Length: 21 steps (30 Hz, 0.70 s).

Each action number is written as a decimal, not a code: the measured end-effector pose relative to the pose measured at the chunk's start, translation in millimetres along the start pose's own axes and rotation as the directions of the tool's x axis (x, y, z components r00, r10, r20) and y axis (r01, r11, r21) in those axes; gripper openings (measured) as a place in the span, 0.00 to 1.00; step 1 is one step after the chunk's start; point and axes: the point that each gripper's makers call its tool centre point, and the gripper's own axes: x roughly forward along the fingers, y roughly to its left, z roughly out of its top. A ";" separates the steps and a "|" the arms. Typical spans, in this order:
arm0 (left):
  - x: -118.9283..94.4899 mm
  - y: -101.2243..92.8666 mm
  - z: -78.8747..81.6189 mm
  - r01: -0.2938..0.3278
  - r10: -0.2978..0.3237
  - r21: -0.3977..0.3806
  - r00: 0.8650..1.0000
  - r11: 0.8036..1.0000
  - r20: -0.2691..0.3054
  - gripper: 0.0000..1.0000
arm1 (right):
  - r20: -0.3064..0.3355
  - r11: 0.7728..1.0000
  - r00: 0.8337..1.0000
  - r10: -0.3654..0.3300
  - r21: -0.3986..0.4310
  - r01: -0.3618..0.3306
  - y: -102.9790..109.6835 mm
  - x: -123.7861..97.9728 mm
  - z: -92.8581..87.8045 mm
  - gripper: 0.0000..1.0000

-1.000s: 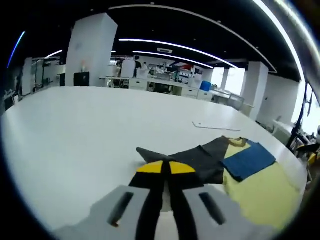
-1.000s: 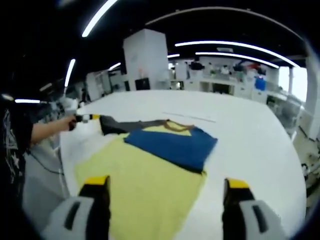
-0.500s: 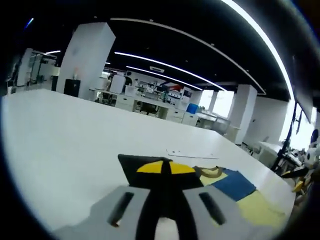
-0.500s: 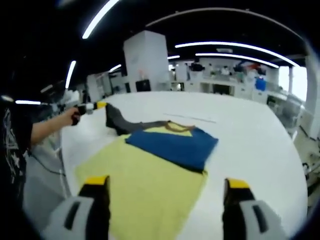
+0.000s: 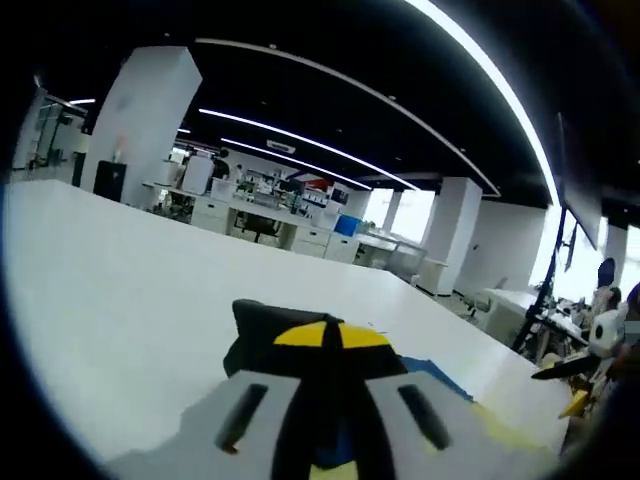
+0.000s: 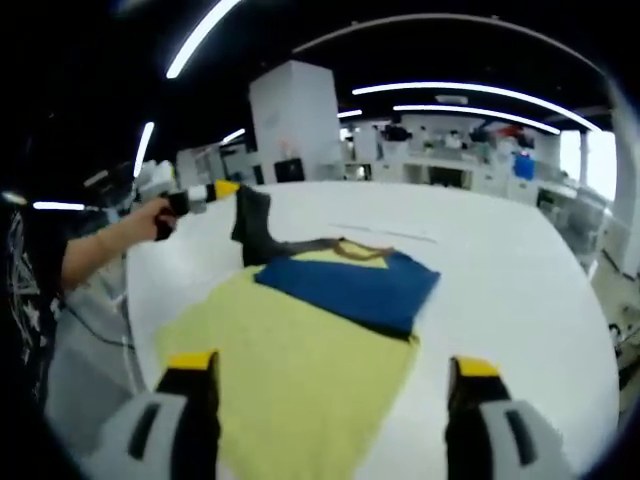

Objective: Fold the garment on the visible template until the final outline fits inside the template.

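The left hand-held gripper pinches the garment's dark sleeve, lifted above the white counter. The right hand-held gripper is spread over the yellow template.

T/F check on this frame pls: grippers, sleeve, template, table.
1. The left gripper is shut on the dark sleeve, lifting it off the table. True.
2. The right gripper is shut on the yellow template. False: its fingers stand wide apart, holding nothing.
3. The garment's blue body lies on the yellow template. True.
4. The garment is hanging off the table edge. False: it lies on the tabletop.
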 end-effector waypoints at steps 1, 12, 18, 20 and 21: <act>2.0 -5.8 -2.2 0.008 -0.008 0.007 1.000 1.000 -0.007 0.00 | -0.001 1.000 1.000 0.001 0.000 -0.001 0.1 0.1 -0.4 0.95; 29.6 -54.9 -27.9 0.074 -0.070 0.059 0.995 0.995 -0.067 0.00 | -0.007 1.000 1.000 0.007 0.004 -0.007 -3.1 -0.3 -6.6 0.95; 40.8 -80.1 -61.2 0.119 -0.105 0.088 0.984 0.989 -0.147 0.00 | -0.011 1.000 1.000 0.008 0.008 -0.008 -5.8 -1.2 -10.9 0.95; 43.0 -84.9 -74.1 0.127 -0.111 0.084 0.978 0.988 -0.175 0.00 | -0.012 1.000 1.000 0.008 0.010 -0.008 -4.7 -1.4 -11.8 0.95; 43.5 -86.0 -79.3 0.128 -0.109 0.090 0.976 0.988 -0.186 0.00 | -0.012 1.000 1.000 0.008 0.011 -0.008 -4.2 -1.6 -12.0 0.95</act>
